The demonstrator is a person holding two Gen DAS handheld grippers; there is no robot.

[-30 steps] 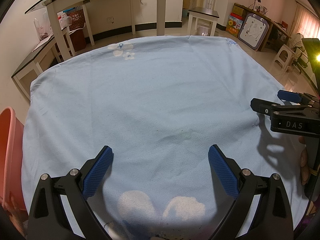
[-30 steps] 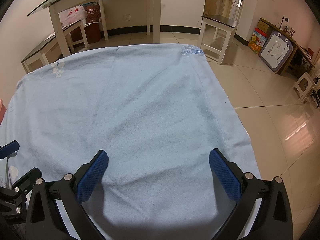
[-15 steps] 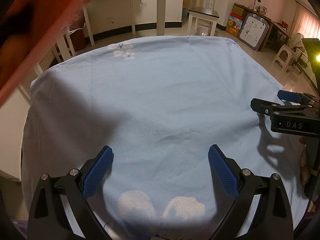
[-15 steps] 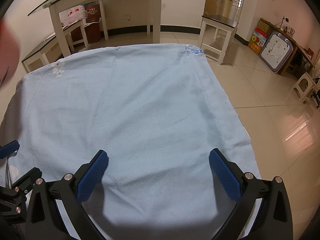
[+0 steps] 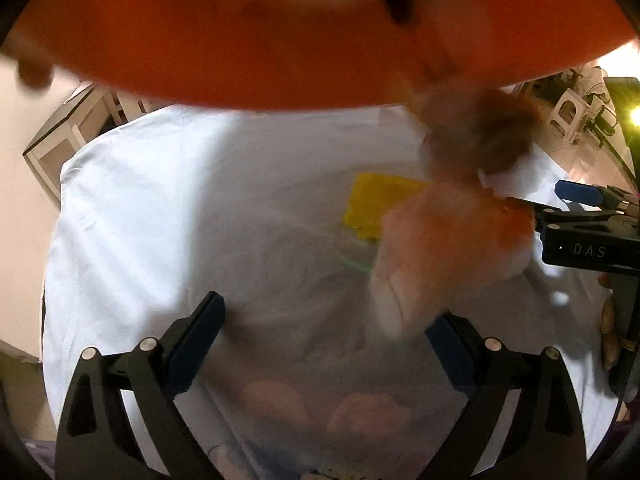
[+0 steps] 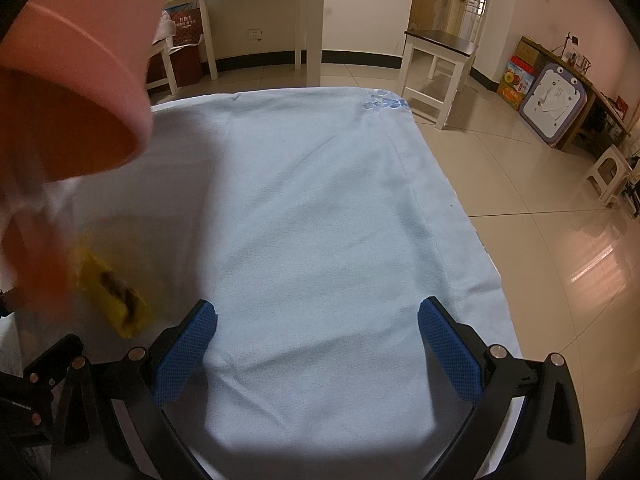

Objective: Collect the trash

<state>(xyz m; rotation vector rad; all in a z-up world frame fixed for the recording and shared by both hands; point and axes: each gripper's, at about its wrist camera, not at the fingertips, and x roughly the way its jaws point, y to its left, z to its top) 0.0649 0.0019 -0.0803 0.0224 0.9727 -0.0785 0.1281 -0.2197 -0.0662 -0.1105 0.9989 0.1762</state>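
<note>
A salmon-orange bucket [image 5: 280, 32] hangs tipped over the light blue tablecloth [image 5: 180, 200], filling the top of the left wrist view; the right wrist view shows the bucket [image 6: 68, 100] at upper left. Blurred orange-white and brown trash [image 5: 444, 248] is falling from it. A yellow wrapper [image 5: 376, 204] lies on the cloth, also seen as the yellow wrapper [image 6: 116, 296] just left of my right gripper. My left gripper [image 5: 324, 344] is open and holds nothing. My right gripper [image 6: 318, 344] is open over bare cloth [image 6: 320, 200], holding nothing.
A hand [image 5: 608, 332] holds the right gripper's handle at the right edge. Beyond the table stand a dark-topped white stool [image 6: 436, 64], a glass-topped white table [image 6: 308, 20] and a cartoon-faced board [image 6: 554, 104]. Tiled floor lies to the right.
The bucket swung in from the left, rose over the table and tipped; trash now spills out and a yellow wrapper has landed on the cloth. Both grippers stayed where they were.
</note>
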